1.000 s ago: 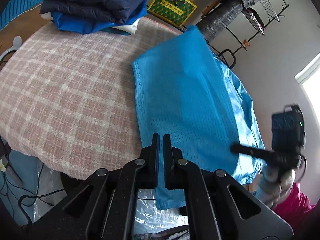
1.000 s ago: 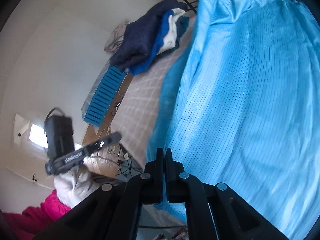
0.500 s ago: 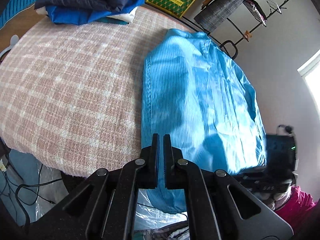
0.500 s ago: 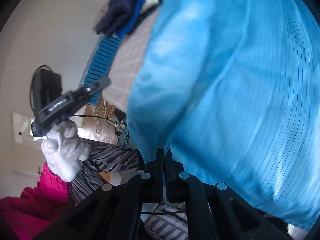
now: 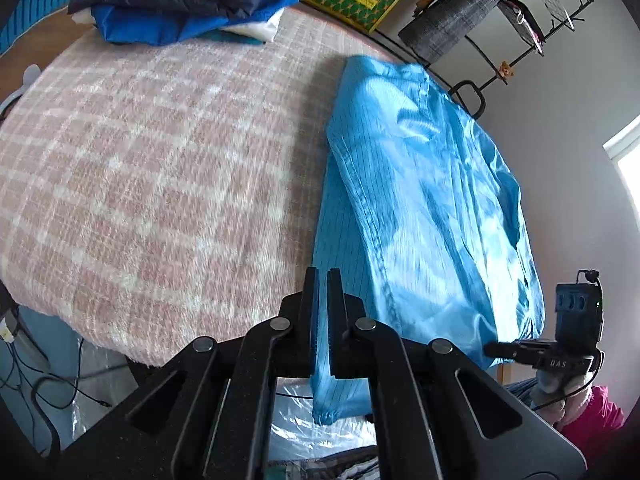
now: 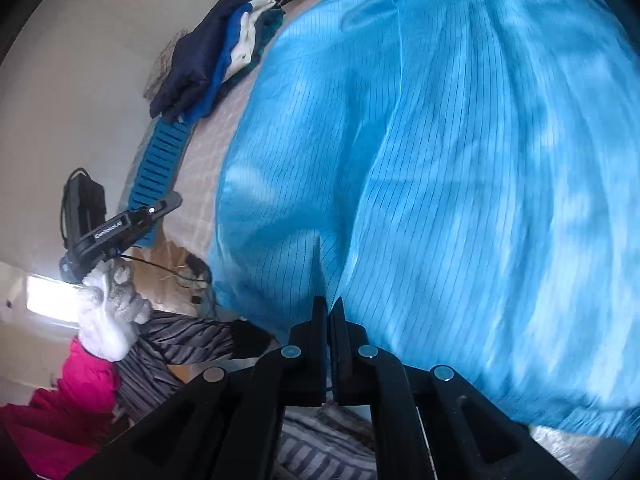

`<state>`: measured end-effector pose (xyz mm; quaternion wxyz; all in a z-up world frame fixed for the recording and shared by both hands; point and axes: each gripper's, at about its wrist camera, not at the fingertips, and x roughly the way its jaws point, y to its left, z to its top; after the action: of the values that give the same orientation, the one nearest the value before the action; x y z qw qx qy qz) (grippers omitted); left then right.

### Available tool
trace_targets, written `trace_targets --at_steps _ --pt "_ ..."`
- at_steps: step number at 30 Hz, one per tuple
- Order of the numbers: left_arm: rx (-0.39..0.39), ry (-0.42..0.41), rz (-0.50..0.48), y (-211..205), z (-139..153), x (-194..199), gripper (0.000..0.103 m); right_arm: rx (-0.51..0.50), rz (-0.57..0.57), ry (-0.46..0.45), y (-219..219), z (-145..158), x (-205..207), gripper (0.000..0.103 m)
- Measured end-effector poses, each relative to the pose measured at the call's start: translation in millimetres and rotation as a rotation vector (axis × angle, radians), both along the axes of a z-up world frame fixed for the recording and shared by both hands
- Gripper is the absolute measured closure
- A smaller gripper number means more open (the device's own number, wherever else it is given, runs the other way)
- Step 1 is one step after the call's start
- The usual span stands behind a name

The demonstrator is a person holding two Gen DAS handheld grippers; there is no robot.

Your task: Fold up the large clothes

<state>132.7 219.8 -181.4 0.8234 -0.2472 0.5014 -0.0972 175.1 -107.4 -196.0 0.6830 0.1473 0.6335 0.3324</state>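
The big blue garment (image 5: 420,208) lies on the right side of the bed (image 5: 152,184), on the pink checked blanket, with its near end hanging over the edge. The left claw (image 5: 323,276) is clenched on the garment's hanging edge, and the right claw (image 6: 329,308) is clenched on a pinch of its blue cloth. A pile of folded clothes (image 5: 180,4) sits at the far end of the bed.

The bright blue pinstriped garment (image 5: 420,208) lies along the table's edge ahead and right of the left gripper (image 5: 320,276), partly folded, one layer doubled over another, its lower end hanging off. Its surface looks rumpled, though blur obscures detail.
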Motion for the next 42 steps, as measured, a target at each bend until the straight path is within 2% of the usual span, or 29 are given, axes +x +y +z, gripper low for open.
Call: trace_targets --at_steps 4,8,11,12,13,17,18,20,21,25,27,29,32,34,37,40,42 --pt "-0.036 0.027 0.006 1 -10 -11 0.102 0.07 0.046 0.037 24 -6 -4 0.103" --pt "-0.07 0.035 0.018 2 -15 -30 0.102 -0.019 0.12 0.006 55 -10 -6 0.102" --pt "-0.1 0.054 0.011 1 -22 -42 0.102 -0.09 0.19 -0.006 66 -4 -10 0.091" --pt "-0.102 0.06 0.013 0 -23 -43 0.102 -0.096 0.197 -0.017 64 0 -11 0.078" --pt "-0.107 0.061 0.015 -1 -24 -43 0.102 -0.107 0.203 -0.042 66 8 -12 0.074" --pt "-0.141 0.052 0.05 2 -23 -35 0.1 -0.102 0.197 -0.144 55 53 -2 0.072" --pt "-0.148 0.048 0.061 3 -23 -33 0.095 -0.1 0.193 -0.175 54 66 4 0.071" --pt "-0.188 0.041 0.099 4 -26 -29 0.054 -0.109 0.182 -0.247 55 92 18 0.067" --pt "-0.225 0.033 0.121 5 -28 -28 0.048 -0.116 0.177 -0.279 56 104 27 0.066" --pt "-0.335 0.017 0.199 8 -30 -15 0.047 -0.161 0.158 -0.359 75 140 71 0.064" --pt "-0.382 0.001 0.237 11 -27 -5 0.047 -0.164 0.128 -0.351 84 149 100 0.064" --pt "-0.38 -0.013 0.255 15 -20 17 0.047 -0.153 0.101 -0.33 92 152 127 0.062" --pt "-0.386 -0.031 0.273 26 -18 53 0.047 -0.185 0.08 -0.351 111 146 163 0.065" --pt "-0.38 -0.01 0.286 33 -24 78 0.047 -0.212 0.071 -0.365 120 131 175 0.072" --pt "-0.374 0.04 0.291 41 -43 109 0.047 -0.216 0.045 -0.304 127 92 194 0.08" --pt "-0.448 0.089 0.287 42 -64 127 0.047 -0.253 0.032 -0.269 127 51 210 0.082" --pt "-0.468 0.1 0.263 39 -72 135 0.047 -0.263 0.018 -0.238 123 28 218 0.084"
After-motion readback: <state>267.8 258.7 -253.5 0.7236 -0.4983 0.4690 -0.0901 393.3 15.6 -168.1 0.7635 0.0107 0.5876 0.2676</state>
